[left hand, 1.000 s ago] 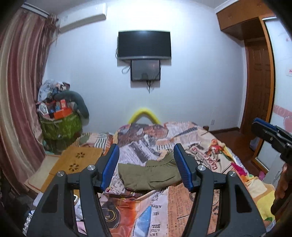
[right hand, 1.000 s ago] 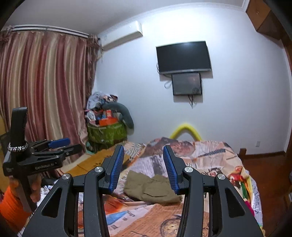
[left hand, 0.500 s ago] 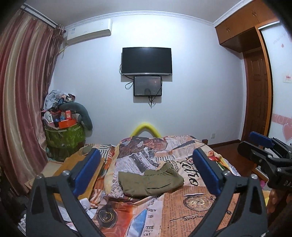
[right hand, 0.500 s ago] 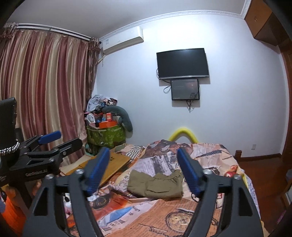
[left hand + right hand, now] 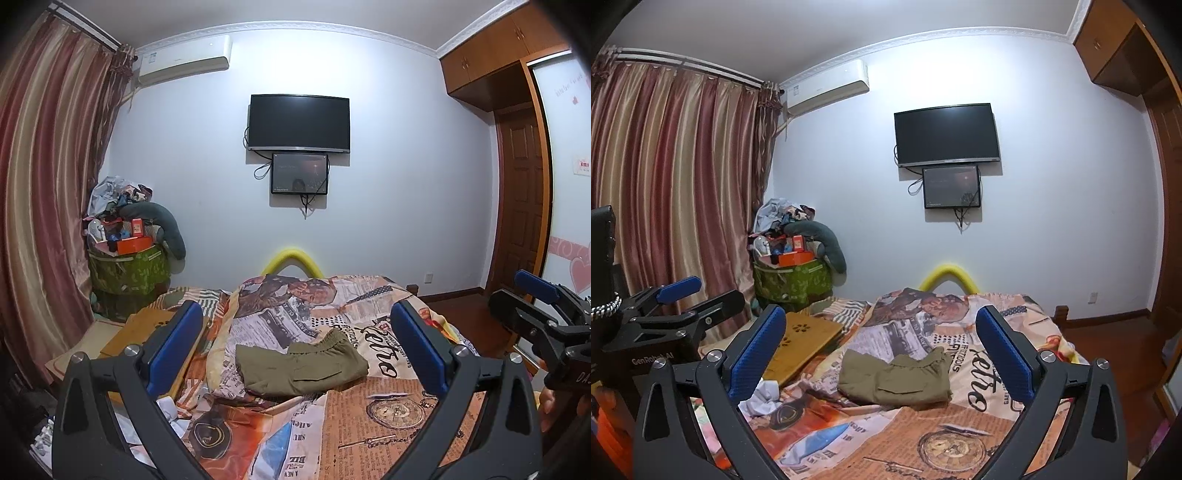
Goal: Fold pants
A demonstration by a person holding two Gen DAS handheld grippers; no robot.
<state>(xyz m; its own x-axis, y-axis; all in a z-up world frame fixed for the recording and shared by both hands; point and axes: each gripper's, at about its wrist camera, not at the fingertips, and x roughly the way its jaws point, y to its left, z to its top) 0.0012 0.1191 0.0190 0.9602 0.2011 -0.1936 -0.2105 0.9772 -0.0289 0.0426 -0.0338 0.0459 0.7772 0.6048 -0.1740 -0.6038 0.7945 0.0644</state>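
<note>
Left wrist view: the left gripper [image 5: 297, 350] is held above the near end of the bed [image 5: 388, 413], its two blue-padded fingers [image 5: 173, 347] spread wide apart with nothing between them. Framed in that gap, ahead of and below the tips, lie the olive pants [image 5: 301, 365], folded into a compact bundle on the newspaper-print bedspread, the elastic waistband turned toward the far side; neither finger touches the cloth. Off to the right of this tool, the right gripper [image 5: 535, 306] shows at the edge of the frame, seen side-on and held clear of the bed. In the right wrist view the right gripper [image 5: 882, 354] is likewise spread wide and holds nothing, with the pants [image 5: 895, 380] lying ahead between its fingers and slightly toward the right one, well apart from both pads. To the left of this tool the left gripper [image 5: 679, 306] appears side-on at much the same height. Beyond the pants, at the far end of the bed, a yellow foam arch [image 5: 947, 275] rises; on the wall straight ahead hangs a dark television [image 5: 947, 134] with a smaller screen [image 5: 951, 186] under it. Ahead and to the left stand a green basket [image 5: 792, 282] piled with clutter and a striped curtain [image 5: 676, 192].
</note>
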